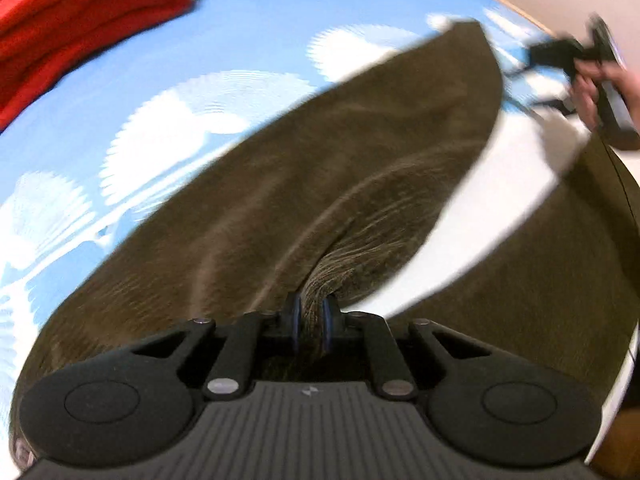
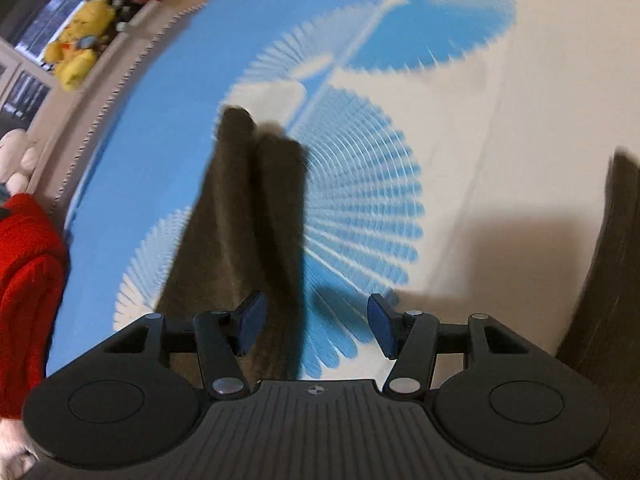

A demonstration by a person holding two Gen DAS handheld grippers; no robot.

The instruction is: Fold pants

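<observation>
Left gripper [image 1: 311, 322]: clenched on a bunched fold of the brown pants [image 1: 304, 184], the cloth pinched between its blue pads [image 1: 330, 320] and fanning out in creases from the grip.

Right gripper [image 2: 313, 326]: released, jaws spread wide, blue pads [image 2: 251, 322] well apart with nothing between them; it hovers over the cloth, contact unclear.

Pants: spread on a bed sheet [image 1: 224, 40] printed blue with white fan shapes. In the left view the fabric stretches away from the clamp to a rounded far end. In the right view two narrow leg ends [image 2: 256, 200] lie side by side, running ahead from the left pad; another dark brown part [image 2: 612, 272] fills the right edge.

Left view only: the right gripper [image 1: 552, 56] seen from outside, blurred, held in a hand [image 1: 596, 84] at the far end of the pants; a red garment [image 1: 88, 20] heaped at top left.

Right view only: a yellow plush toy [image 2: 76, 48] beyond the bed's edge, and the red garment [image 2: 28, 288] at the left.
</observation>
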